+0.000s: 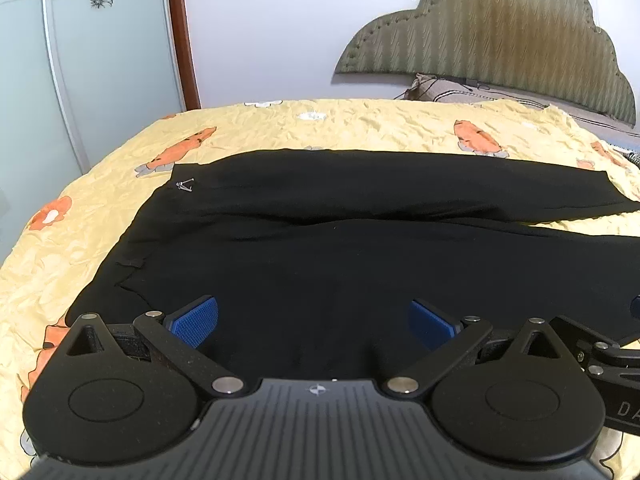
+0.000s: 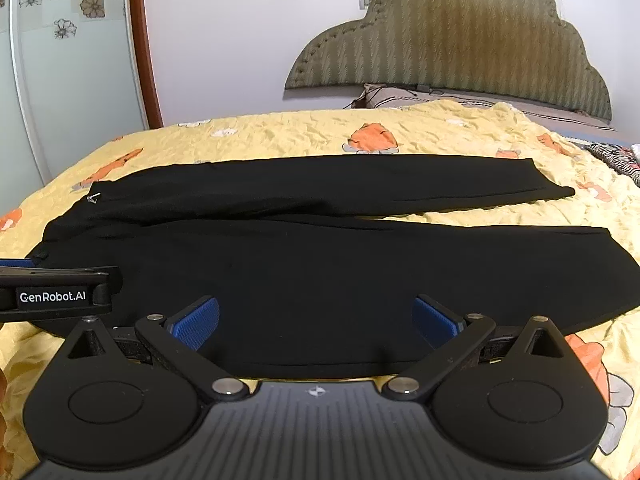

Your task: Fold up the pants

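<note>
Black pants [image 1: 340, 240] lie flat across the yellow bedspread [image 1: 360, 124], waist to the left, both legs running right, the far leg apart from the near leg at the cuffs. A small metal clasp [image 1: 185, 185] shows at the waist. My left gripper [image 1: 314, 322] is open, blue pads wide apart, low over the near waist part. My right gripper [image 2: 316, 322] is open over the near leg's near edge [image 2: 320, 372]. The pants [image 2: 320, 260] fill the right wrist view, where the left gripper's body [image 2: 60, 296] shows at the left.
A padded olive headboard [image 1: 492, 28] and a pillow [image 1: 452, 90] stand at the far right. A wardrobe with sliding flowered doors [image 1: 80, 60] stands to the left. A striped cloth [image 2: 616, 160] lies at the bed's right edge. The right gripper's body [image 1: 608, 364] shows at right.
</note>
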A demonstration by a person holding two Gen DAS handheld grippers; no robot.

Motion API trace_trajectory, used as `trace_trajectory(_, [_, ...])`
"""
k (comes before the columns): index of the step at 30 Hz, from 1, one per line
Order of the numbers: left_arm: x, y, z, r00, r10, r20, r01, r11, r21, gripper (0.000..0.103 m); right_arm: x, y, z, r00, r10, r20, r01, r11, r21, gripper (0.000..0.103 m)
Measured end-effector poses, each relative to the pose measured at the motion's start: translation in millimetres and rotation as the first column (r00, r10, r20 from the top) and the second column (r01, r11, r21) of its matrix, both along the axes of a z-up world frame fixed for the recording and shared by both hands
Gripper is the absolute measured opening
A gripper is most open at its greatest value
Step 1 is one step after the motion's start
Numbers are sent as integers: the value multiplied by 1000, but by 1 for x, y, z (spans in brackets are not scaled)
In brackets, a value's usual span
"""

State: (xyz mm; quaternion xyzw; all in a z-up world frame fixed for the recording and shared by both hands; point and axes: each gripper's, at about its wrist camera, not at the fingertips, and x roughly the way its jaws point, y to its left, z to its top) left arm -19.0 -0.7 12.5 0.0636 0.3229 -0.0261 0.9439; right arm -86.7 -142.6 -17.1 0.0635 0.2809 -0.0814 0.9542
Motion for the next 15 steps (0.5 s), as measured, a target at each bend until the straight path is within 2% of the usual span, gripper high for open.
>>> trace_trajectory(11, [1,-3,1,1000,-19,-18,19,999,28,102,-7,-4,2,999,27,26,-27,1000,-14,103])
trace_trajectory(15, [10,-3,-3,1000,-8,-30,10,999,45,102,-3,1,5,999,33,25,-32,998,-60,103])
